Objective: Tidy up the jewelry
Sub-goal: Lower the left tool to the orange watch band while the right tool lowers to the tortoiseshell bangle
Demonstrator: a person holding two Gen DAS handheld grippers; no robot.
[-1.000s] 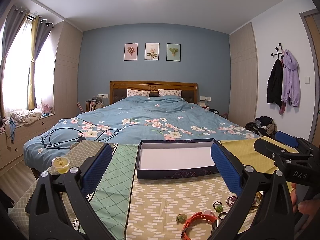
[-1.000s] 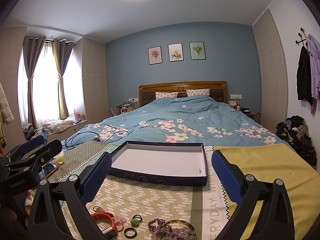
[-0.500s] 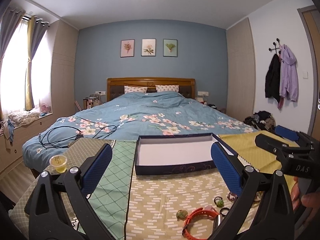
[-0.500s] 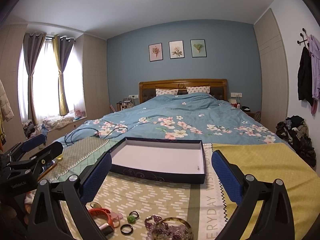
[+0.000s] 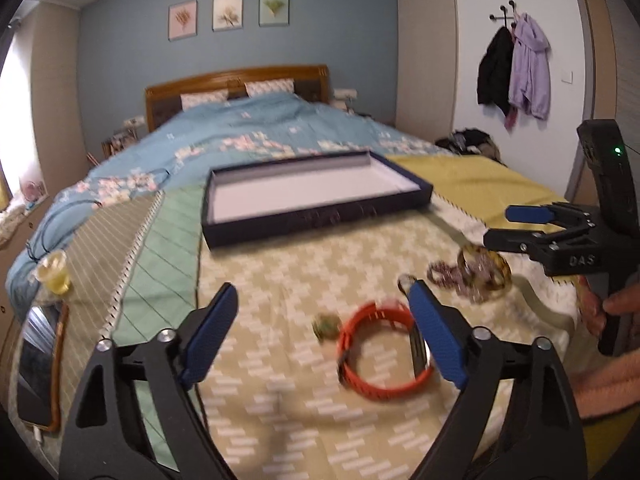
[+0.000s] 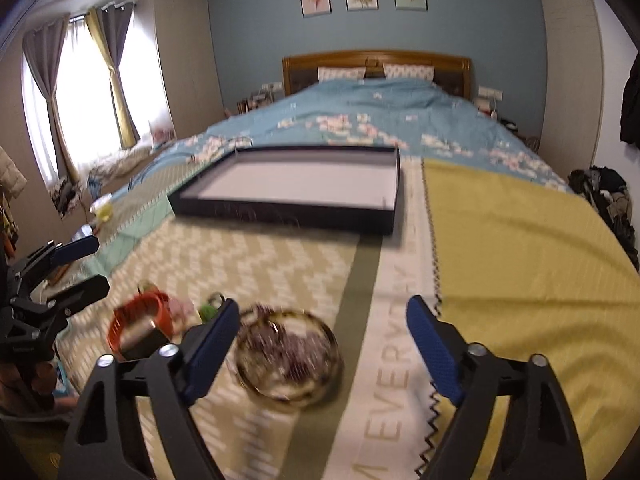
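A dark blue tray (image 5: 316,216) with a white floor stands empty at the far side of the cloth; it also shows in the right wrist view (image 6: 280,216). My left gripper (image 5: 324,332) is open above an orange watch band (image 5: 380,388) and a small green ring (image 5: 326,326). My right gripper (image 6: 324,350) is open just above a tortoiseshell bangle (image 6: 288,394) lying with purple beads (image 6: 292,354). In the left wrist view the bangle (image 5: 486,268) lies under the right gripper (image 5: 516,226). The orange band (image 6: 136,316) lies left of the bangle.
Patterned cloths (image 5: 280,288) cover the table, yellow (image 6: 520,260) at the right. A small cup of yellow liquid (image 5: 54,276) and a phone (image 5: 40,360) lie at the left edge. The bed (image 6: 380,120) stands beyond the table.
Both grippers have tilted down and moved forward over the jewelry. The pieces now lie between or just ahead of the fingers. Both stay open.
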